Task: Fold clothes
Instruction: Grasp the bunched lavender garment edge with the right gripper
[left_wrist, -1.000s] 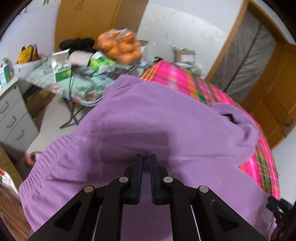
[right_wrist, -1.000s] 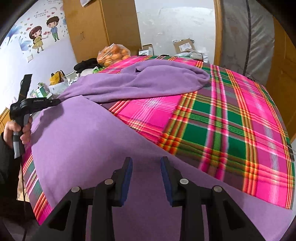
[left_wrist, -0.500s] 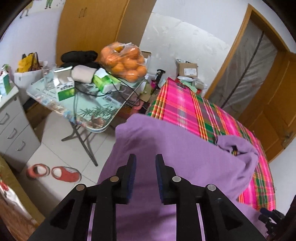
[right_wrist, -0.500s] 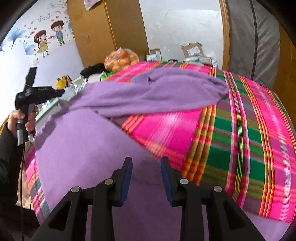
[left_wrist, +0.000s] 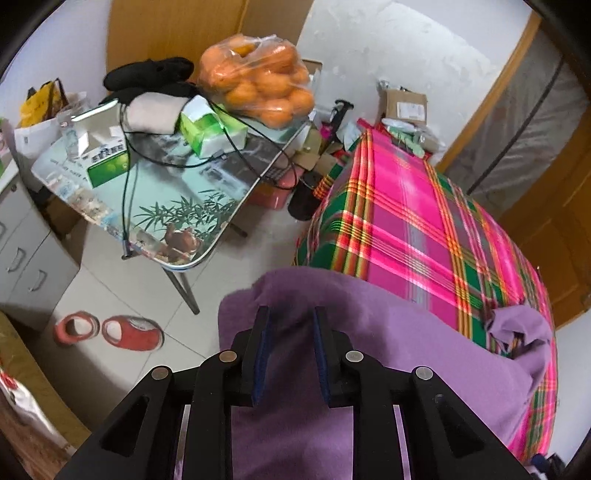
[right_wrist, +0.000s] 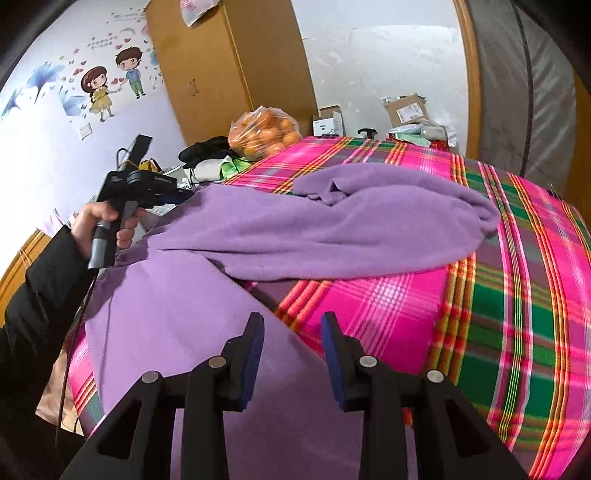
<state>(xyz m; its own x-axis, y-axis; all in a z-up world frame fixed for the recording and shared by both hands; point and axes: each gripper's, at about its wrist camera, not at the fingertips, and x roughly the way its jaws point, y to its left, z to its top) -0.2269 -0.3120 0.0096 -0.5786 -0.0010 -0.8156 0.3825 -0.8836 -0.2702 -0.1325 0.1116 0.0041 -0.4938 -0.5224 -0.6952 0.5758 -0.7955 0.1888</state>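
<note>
A purple fleece garment lies on the plaid bed cover, its body at the near left corner. One long sleeve stretches across toward the far right. My right gripper hovers open just above the body's right edge, with nothing between its fingers. A hand holds my left gripper at the garment's far left edge. In the left wrist view the left gripper is open over the garment, whose edge hangs at the bed's side. The sleeve end lies at the right.
A glass-topped folding table stands left of the bed, loaded with a bag of oranges, boxes and cables. Red slippers sit on the tiled floor. Grey drawers stand at far left. Cardboard boxes sit beyond the bed.
My left gripper went from nearly shut to open and drew back off the garment toward the bed's left side. The right gripper stayed open and shifted slightly.
</note>
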